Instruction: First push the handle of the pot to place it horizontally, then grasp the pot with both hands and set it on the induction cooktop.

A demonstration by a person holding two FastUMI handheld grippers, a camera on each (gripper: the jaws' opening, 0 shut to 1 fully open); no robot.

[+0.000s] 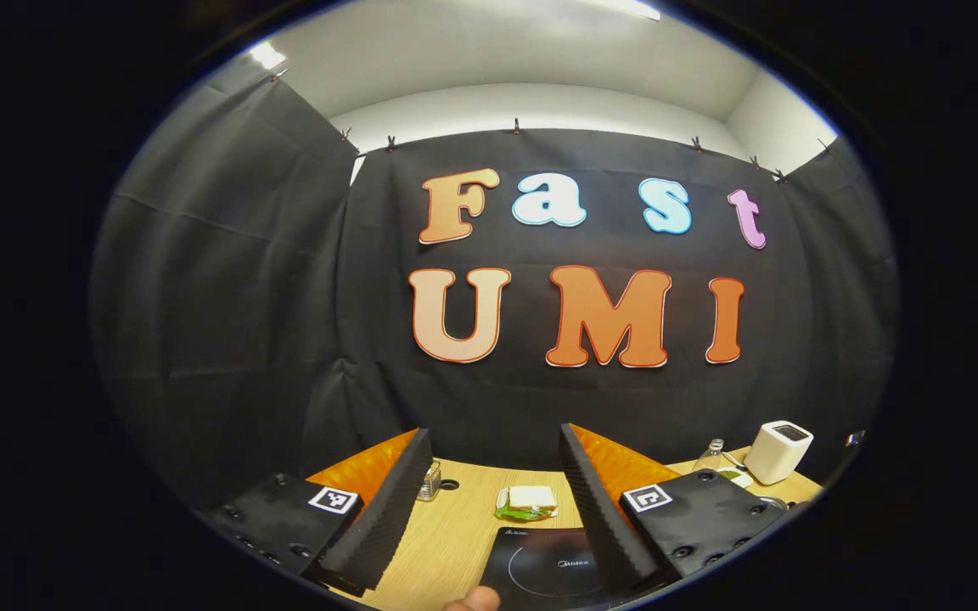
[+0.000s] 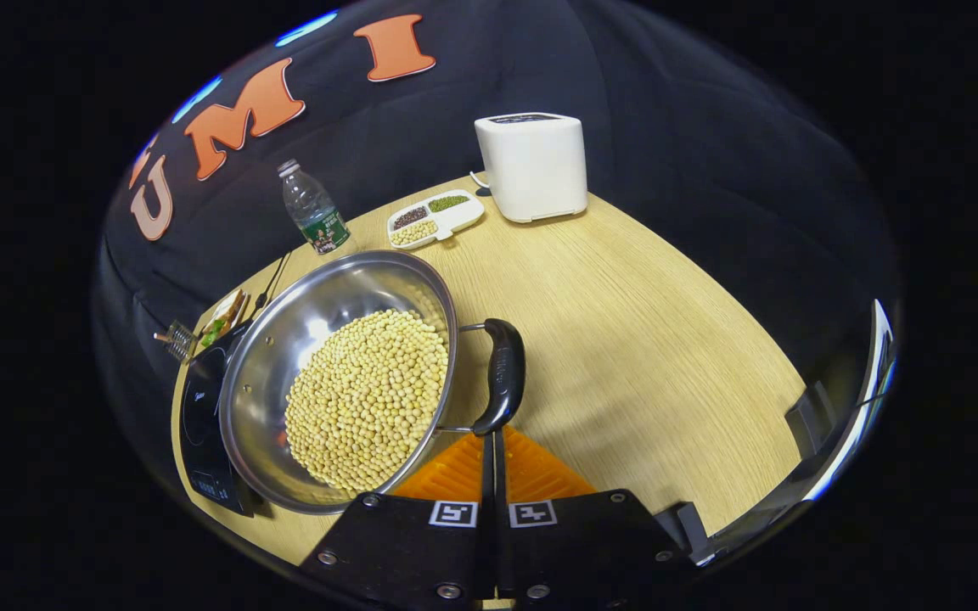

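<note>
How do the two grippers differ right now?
The left gripper is open, its fingers spread wide with nothing between them; the right gripper is shut, fingers together, tips at the pot handle. The left looks out level toward the booth wall above the cooktop; the right looks down at the pot. Both are over the table.

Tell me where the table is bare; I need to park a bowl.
Free: the wide patch right of the pot and its handle, in front of the white appliance. Crowded: the far-left strip with bottle, divided tray and cooktop.
</note>
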